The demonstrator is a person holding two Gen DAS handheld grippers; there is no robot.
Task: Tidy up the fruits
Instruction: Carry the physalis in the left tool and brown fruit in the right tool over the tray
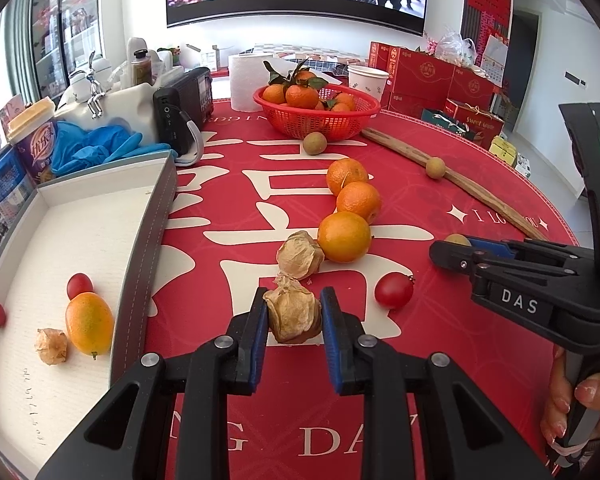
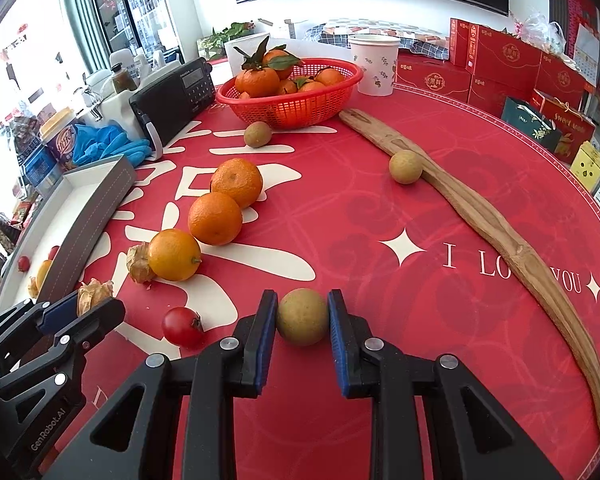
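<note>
Both of my claws are clamped on fruit right now. Left gripper (image 1: 294, 312) pinches a papery husked physalis (image 1: 294, 316) between its blue pads, just above the red tablecloth (image 1: 440, 184); right gripper (image 2: 302, 312) squeezes a round tan longan (image 2: 302, 317) the same way.

To my left sits the white tray (image 1: 100, 208), already holding a kumquat (image 1: 89, 323), two small cherry tomatoes (image 1: 79, 285) and one husked berry (image 1: 51, 346) (the tomatoes sit apart, one near the tray's far left edge). Out on the cloth, a second physalis (image 1: 300, 255) leans against an orange kumquat (image 1: 344, 237), with two mandarins (image 1: 358, 201) lined up behind it. A loose cherry tomato (image 1: 394, 291) lies just right of my left claw. Two more longans (image 2: 405, 166) rest farther back, one touching the long wooden stick (image 2: 480, 216), the other just in front of the red basket (image 2: 288, 110) of mandarins.
</note>
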